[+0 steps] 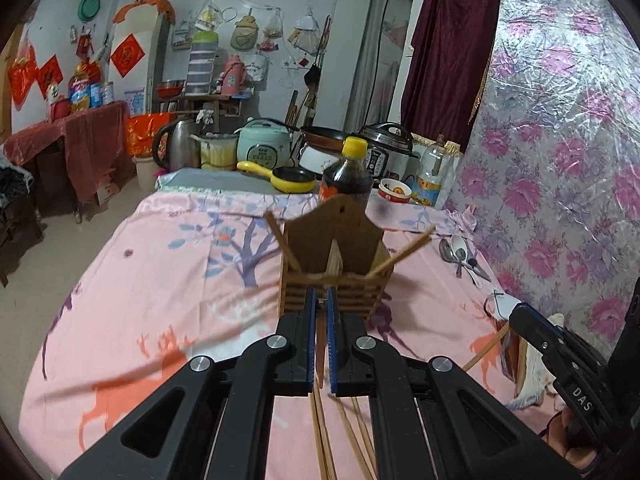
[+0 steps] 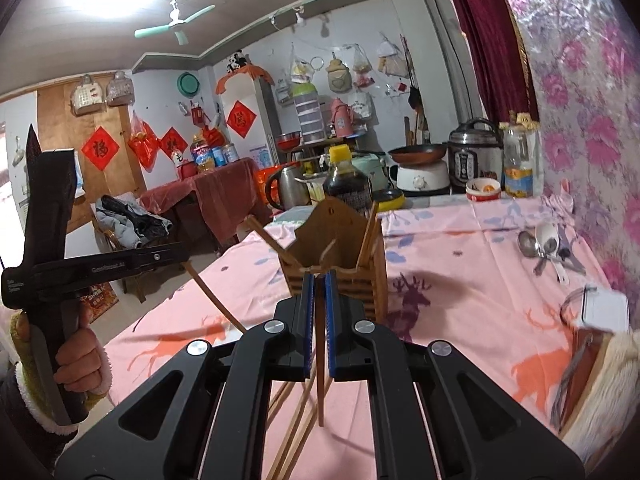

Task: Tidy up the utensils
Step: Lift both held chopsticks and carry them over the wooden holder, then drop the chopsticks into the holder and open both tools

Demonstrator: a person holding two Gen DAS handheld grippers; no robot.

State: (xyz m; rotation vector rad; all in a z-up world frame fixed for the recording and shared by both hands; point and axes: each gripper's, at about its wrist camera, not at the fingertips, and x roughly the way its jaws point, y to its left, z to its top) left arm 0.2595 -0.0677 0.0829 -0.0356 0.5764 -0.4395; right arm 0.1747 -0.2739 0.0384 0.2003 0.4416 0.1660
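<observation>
1. Both our jaws are clamped: left gripper (image 1: 319, 308) on one chopstick (image 1: 320, 344), right gripper (image 2: 319, 292) on another (image 2: 320, 364).
2. Just ahead of them stands the wooden holder (image 1: 336, 268).
3. Loose chopsticks (image 1: 352, 436) lie below us; spoons (image 1: 460, 256) sit far right.

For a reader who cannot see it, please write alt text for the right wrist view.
The right tool grips a single wooden chopstick in front of a wooden utensil holder that already has chopsticks in it, on a pink deer-print tablecloth. More chopsticks lie loose below, spoons lie far right, and the left tool holds another chopstick.
</observation>
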